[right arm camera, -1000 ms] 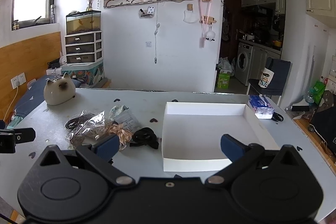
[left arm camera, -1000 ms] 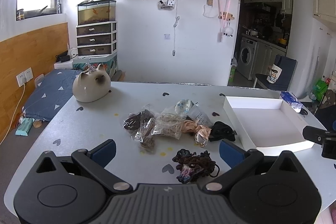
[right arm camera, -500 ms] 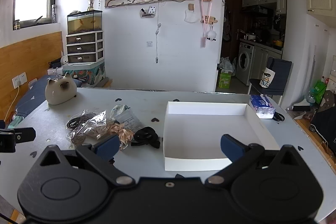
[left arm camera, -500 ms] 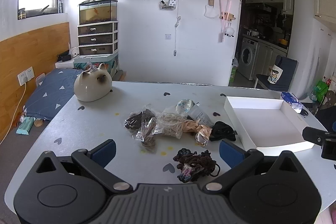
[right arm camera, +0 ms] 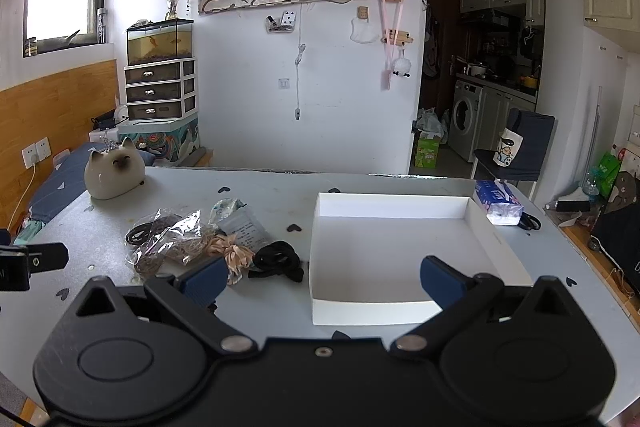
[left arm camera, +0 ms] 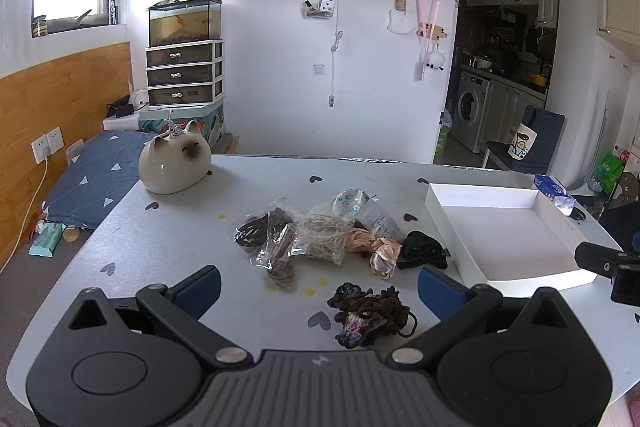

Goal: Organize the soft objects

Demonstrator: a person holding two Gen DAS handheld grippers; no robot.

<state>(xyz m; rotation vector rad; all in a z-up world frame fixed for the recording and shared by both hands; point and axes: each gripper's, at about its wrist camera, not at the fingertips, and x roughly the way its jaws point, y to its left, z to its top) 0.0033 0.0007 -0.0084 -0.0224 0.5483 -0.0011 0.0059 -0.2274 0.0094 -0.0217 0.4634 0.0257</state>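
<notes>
Left wrist view: the left claw (left arm camera: pixel 318 285) hangs open and empty over the near edge of the tabletop (left arm camera: pixel 120 227). Between its fingers, close in, lies a dark crochet piece (left arm camera: pixel 370 313), apart from the rest. Farther out sits a heap of soft things: bagged cords (left arm camera: pixel 276 239), a beige scrunchie (left arm camera: pixel 378 249) and a black scrunchie (left arm camera: pixel 424 251), touching one another. The white tray (left arm camera: pixel 508 235) stands just right of the heap and looks bare. A cat figure (left arm camera: pixel 174 167) sits well away at the far left.

The crochet piece looks light and limp. It should squash under the fingers and not slip, so a pinch across its bunched middle would likely hold. A grip on its loose thread might let it dangle or snag.

Right wrist view: the right claw (right arm camera: pixel 322 277) is also open with nothing in it, poised over the tray's near wall (right arm camera: pixel 372 313). The black scrunchie (right arm camera: pixel 278 259) lies just left of the tray, the beige one (right arm camera: pixel 232 253) beside it. The bags (right arm camera: pixel 168 235) look slick and crinkly, so they are best gripped through the plastic onto the cords inside. A tissue pack (right arm camera: pixel 498 203) rests at the tray's far right corner.
</notes>
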